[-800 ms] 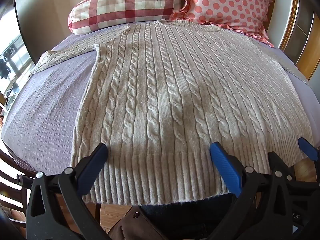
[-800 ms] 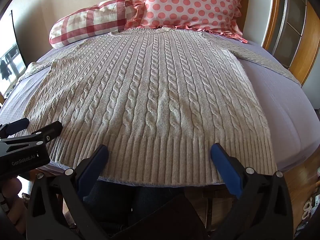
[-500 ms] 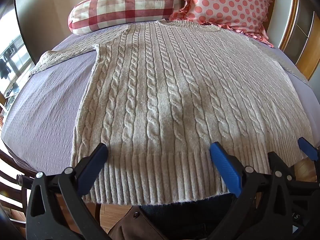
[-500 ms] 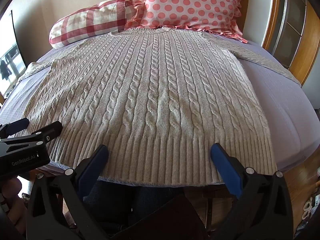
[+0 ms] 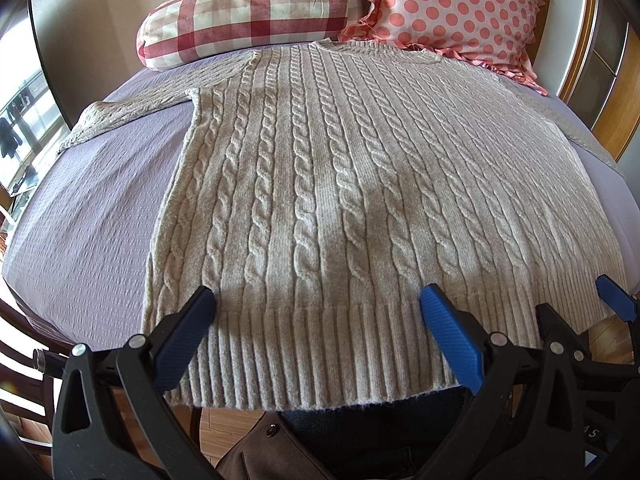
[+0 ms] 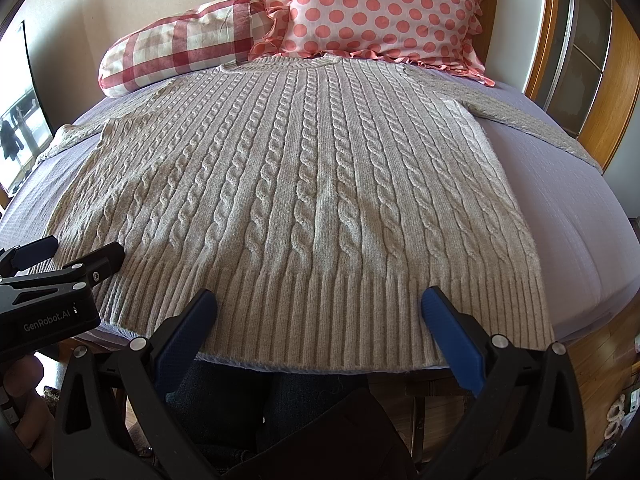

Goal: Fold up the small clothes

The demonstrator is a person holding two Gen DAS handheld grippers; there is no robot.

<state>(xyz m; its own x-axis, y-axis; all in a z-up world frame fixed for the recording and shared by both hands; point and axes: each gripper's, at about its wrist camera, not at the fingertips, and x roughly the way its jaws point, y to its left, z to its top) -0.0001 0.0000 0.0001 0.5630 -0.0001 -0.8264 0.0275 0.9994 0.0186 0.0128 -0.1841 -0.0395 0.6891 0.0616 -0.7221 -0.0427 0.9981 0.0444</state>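
Both grippers hang spread wide at the near edge of the bed (image 5: 80, 208), gripping nothing. Left gripper (image 5: 316, 332) sits over the ribbed hem toward the left side of the sweater (image 5: 340, 184); its blue pads (image 5: 184, 336) straddle the hem without touching. Beyond, a checked pillow (image 5: 248, 16) lies at the head of the bed, a polka-dot cushion (image 5: 456, 12) beside it on the right, both touching the sweater's collar end. Right gripper (image 6: 320, 332) hovers over the hem's right half. "GenRobot.AI" is printed on the left gripper's body, seen from the right camera. A wooden headboard frame (image 6: 616, 80) stands at far right. The sweater lies flat, sleeves out, directly ahead of both grippers.
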